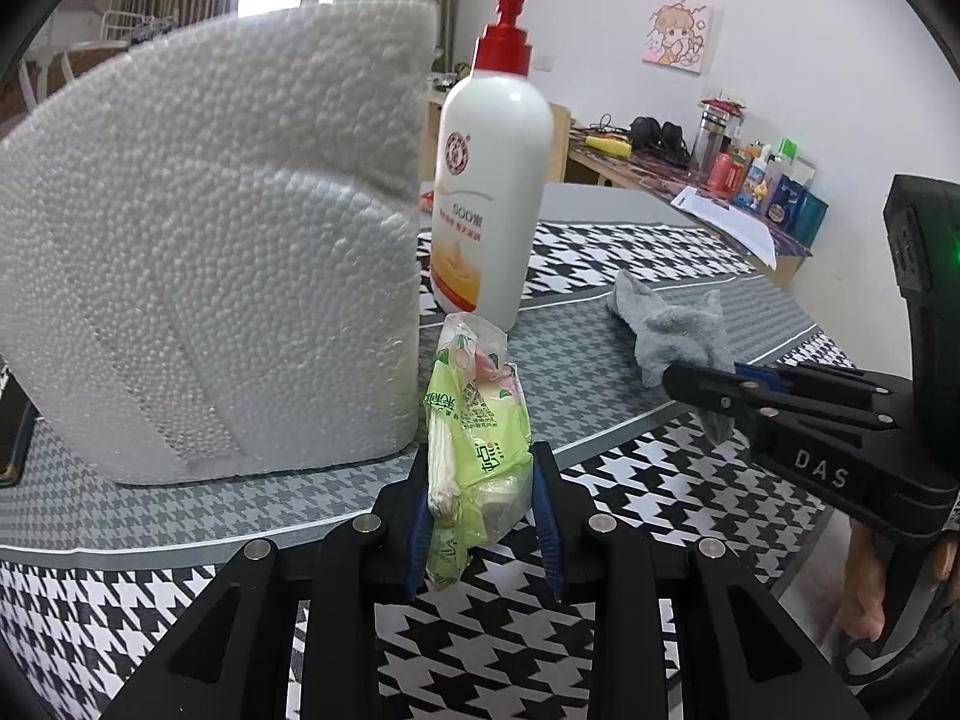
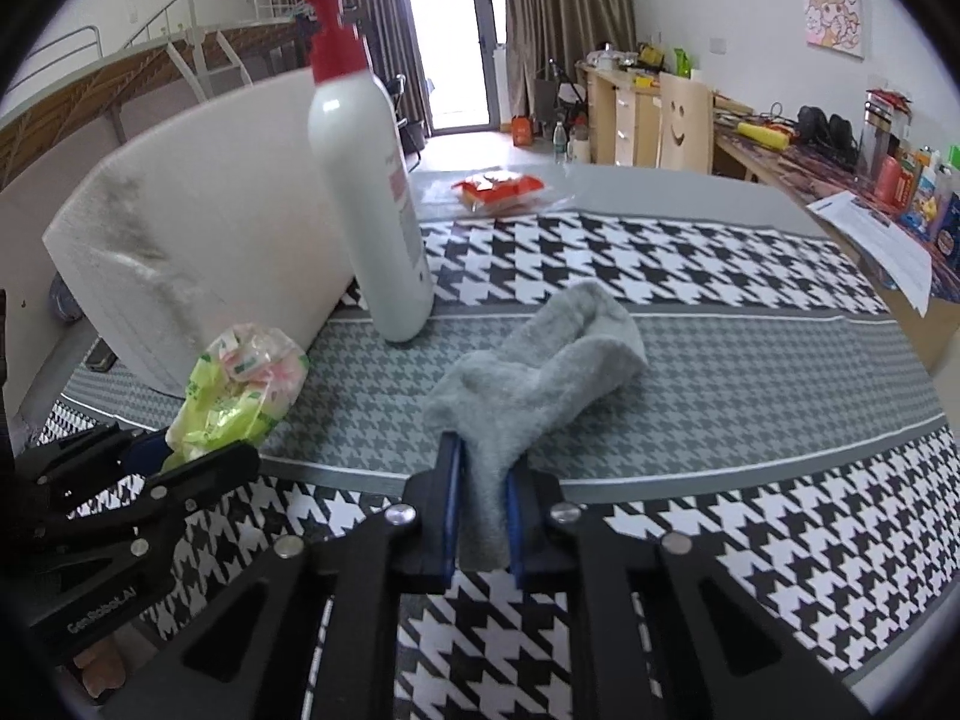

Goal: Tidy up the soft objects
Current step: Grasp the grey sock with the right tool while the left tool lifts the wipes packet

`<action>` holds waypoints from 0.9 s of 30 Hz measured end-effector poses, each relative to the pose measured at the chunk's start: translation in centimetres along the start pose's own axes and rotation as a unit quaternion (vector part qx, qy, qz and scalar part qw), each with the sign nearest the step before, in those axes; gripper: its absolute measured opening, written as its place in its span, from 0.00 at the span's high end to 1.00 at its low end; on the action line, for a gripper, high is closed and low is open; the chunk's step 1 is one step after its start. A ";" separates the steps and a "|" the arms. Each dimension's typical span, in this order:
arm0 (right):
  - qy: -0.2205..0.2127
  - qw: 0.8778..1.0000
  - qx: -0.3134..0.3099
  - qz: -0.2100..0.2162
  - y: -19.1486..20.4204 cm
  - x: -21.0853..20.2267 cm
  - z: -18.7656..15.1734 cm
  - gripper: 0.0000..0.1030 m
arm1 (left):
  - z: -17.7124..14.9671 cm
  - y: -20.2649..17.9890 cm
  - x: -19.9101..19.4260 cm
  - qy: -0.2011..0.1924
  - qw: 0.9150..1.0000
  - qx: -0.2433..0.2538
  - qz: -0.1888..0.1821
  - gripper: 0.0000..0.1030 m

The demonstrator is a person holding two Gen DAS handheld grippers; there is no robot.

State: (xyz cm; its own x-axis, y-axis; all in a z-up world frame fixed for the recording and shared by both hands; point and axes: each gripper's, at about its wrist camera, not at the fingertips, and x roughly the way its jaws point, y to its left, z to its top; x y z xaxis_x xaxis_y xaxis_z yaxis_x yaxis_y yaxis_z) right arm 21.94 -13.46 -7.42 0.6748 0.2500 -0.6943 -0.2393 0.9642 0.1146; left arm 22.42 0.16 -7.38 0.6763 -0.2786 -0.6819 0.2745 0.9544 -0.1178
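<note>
2 soft things are gripped. The left gripper (image 1: 480,498) pinches a crinkly green tissue pack (image 1: 474,420), light and slippery. The right gripper (image 2: 483,510) clamps one end of a limp grey sock (image 2: 540,372) draped toward the houndstooth mat's (image 2: 750,516) front edge.

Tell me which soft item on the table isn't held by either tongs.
The orange packet at the table's far edge, behind the pump bottle. The green packet is in the left tongs, the grey sock in the right tongs.

One grey sock (image 2: 540,360), one green packet (image 1: 474,420), one pump bottle (image 1: 492,192), one foam block (image 1: 228,228).
</note>
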 end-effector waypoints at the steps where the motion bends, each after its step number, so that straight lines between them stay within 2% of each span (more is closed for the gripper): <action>1: -0.004 1.000 -0.001 0.001 0.1 -0.4 0.0 0.84 | 0.0 -0.1 -0.2 -0.002 1.000 0.001 0.001 0.69; 27: -0.080 0.996 -0.031 0.009 2.8 -9.0 -2.7 0.84 | -2.6 -2.6 -7.9 -0.068 0.997 0.018 0.032 0.69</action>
State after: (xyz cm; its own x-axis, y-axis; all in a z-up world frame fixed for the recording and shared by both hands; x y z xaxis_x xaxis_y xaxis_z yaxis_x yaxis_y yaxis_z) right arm 13.36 -13.29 -2.80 0.7713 0.2836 -0.5698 -0.2927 0.9530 0.0781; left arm 14.60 0.16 -3.51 0.7788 -0.2321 -0.5828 0.2513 0.9667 -0.0491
